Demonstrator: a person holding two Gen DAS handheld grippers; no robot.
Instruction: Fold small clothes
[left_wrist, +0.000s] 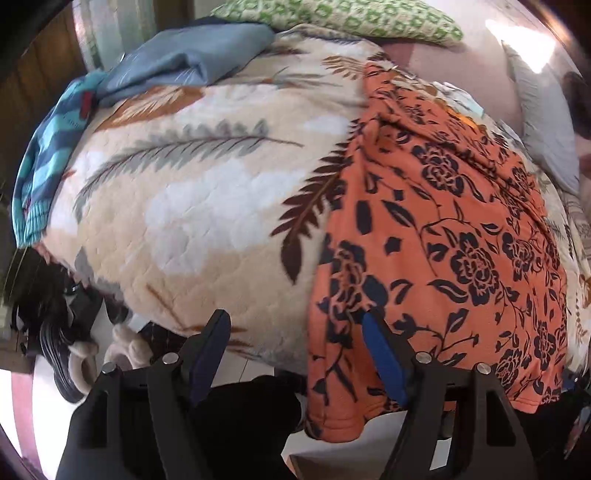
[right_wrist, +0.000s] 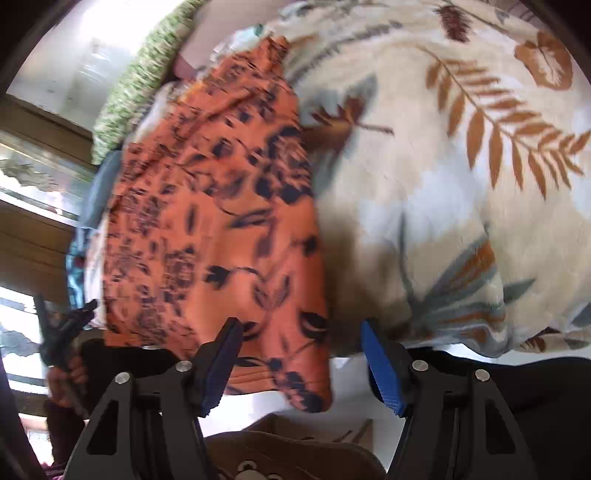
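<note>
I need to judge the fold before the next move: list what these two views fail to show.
- Orange floral garment, left wrist view: its near hem drops over the blanket edge behind the left tool; the far end bunches up, so its type is unclear.
- Same garment, right wrist view: motion blur smears the folds.
- Blue striped cloth, left wrist view: cut off by the fisheye rim.

Garment (left_wrist: 436, 236): thin matt cloth, orange with dark floral print. Blanket (left_wrist: 207, 192): thick fleecy cloth, quilted surface, leaf print. Left gripper (left_wrist: 295, 347) and right gripper (right_wrist: 301, 354): matt black plastic, textured blue pads (right_wrist: 384, 369), shiny metal screws (right_wrist: 420, 365).
</note>
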